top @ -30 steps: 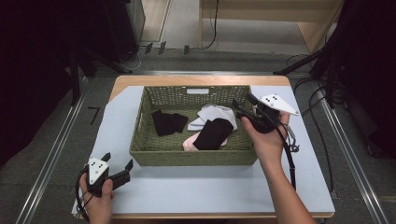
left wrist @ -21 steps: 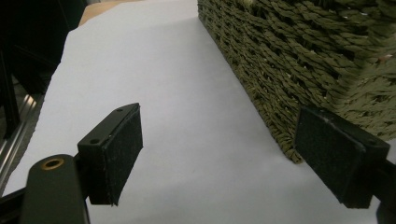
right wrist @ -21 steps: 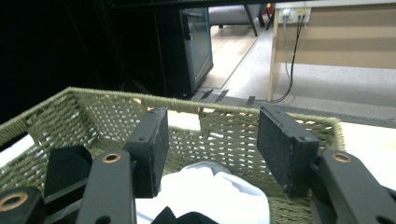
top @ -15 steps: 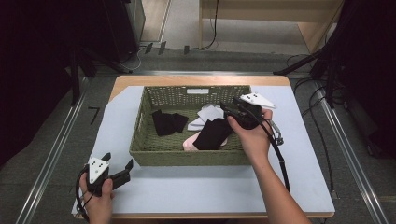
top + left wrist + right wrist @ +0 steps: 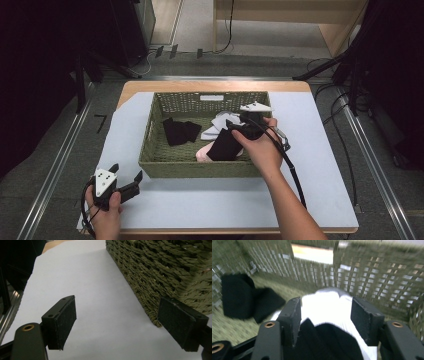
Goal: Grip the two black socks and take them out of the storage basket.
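Note:
A green woven basket [image 5: 200, 167] holds a black sock pair [image 5: 180, 131] at its left, and a white sock [image 5: 220, 122], a second black sock [image 5: 223, 146] and a pink sock [image 5: 202, 152] at its right. My right gripper [image 5: 234, 125] reaches down into the basket over this pile. Its jaws have just been opening. In the right gripper view the right gripper [image 5: 325, 312] stands open, with the white sock [image 5: 327, 303] and the black sock [image 5: 324, 340] lying between the jaws, not pinched. My left gripper [image 5: 126, 171] rests open at the front left, nothing in it.
A white sheet [image 5: 210, 200] covers the wooden table under the basket. In the left gripper view the left gripper [image 5: 117, 325] points along the basket's outer wall [image 5: 155, 270]. Cables and dark stands surround the table on the floor.
My right hand has moved left and down, from the basket's right rim into the basket over the socks. The left hand has stayed put.

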Demonstrator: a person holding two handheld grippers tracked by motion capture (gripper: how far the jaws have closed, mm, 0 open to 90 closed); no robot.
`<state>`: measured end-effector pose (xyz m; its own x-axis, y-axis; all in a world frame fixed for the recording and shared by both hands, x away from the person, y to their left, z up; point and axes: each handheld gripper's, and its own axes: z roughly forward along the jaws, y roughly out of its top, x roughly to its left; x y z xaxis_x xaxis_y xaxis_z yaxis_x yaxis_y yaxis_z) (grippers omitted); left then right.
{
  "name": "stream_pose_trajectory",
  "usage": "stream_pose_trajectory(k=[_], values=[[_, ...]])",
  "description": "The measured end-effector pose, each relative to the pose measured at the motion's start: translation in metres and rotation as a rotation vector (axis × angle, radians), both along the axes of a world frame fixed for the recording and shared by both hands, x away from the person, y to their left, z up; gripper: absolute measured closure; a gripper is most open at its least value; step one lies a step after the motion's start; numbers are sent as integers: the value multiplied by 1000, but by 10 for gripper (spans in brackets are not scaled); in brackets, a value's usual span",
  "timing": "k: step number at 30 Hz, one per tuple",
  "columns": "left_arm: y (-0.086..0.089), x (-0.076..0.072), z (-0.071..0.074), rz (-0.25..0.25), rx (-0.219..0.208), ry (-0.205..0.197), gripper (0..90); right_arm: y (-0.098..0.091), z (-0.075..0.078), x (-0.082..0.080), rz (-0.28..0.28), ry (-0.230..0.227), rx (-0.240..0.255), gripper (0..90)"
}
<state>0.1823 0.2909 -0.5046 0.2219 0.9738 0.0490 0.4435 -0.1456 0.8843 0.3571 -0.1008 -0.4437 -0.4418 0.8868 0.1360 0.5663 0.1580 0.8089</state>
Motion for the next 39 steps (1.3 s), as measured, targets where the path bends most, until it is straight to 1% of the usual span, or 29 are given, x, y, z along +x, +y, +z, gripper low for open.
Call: stream_pose_trajectory(k=[2,3,6,11,12,14,17,19,21,22,23,24,25,26,27,28,30,32,33,34,35,36,37,38,39], values=[[0,0,0,1,-1,0,171,3,-4,1,-3,20,-28,378],[0,0,0,1,-1,0,171,5,-6,2,-10,34,-34,359],[0,0,0,1,-1,0,171,6,-11,4,-24,83,-25,321],[0,0,0,-1,0,1,171,4,-15,8,-84,120,-11,314],[0,0,0,-1,0,-1,171,4,-16,8,-89,122,-17,315],[-1,0,0,0,0,-4,171,5,-19,9,-93,133,-45,311],[0,0,0,-1,0,-3,171,7,-24,10,-83,169,-70,311],[0,0,0,-2,0,-3,171,7,-27,11,-83,180,-86,321],[0,0,0,-2,0,-1,171,7,-29,11,-77,203,-95,371],[0,0,0,-3,0,-1,171,8,-30,11,-65,216,-101,420],[0,0,0,-2,0,-1,171,8,-30,10,-50,222,-111,479],[0,0,0,-3,0,-1,171,9,-29,10,-27,230,-136,554],[0,0,0,-2,0,0,171,9,-28,9,0,236,-150,622],[0,0,0,-2,1,0,171,10,-27,8,23,245,-154,695],[0,0,0,-1,1,-1,171,10,-27,7,37,240,-160,751],[0,0,0,-3,-1,-1,171,10,-22,5,72,237,-188,807],[0,0,0,-2,0,-2,171,9,-21,5,81,234,-179,814],[0,0,0,-1,1,0,171,9,-17,3,114,213,-175,824],[0,0,0,-2,1,1,171,8,-14,3,125,199,-156,827],[0,0,0,-2,0,0,171,5,-10,1,128,178,-121,829],[0,0,0,-2,0,0,171,3,-8,1,133,164,-106,830],[0,0,0,-2,0,0,171,1,-5,-1,135,134,-76,831],[0,0,0,-3,0,0,171,-1,-1,-3,125,99,-41,831],[0,0,0,-2,-1,-2,171,-3,1,-4,124,76,-24,832],[0,0,0,-2,-1,-1,171,-8,7,-8,113,18,31,832]])
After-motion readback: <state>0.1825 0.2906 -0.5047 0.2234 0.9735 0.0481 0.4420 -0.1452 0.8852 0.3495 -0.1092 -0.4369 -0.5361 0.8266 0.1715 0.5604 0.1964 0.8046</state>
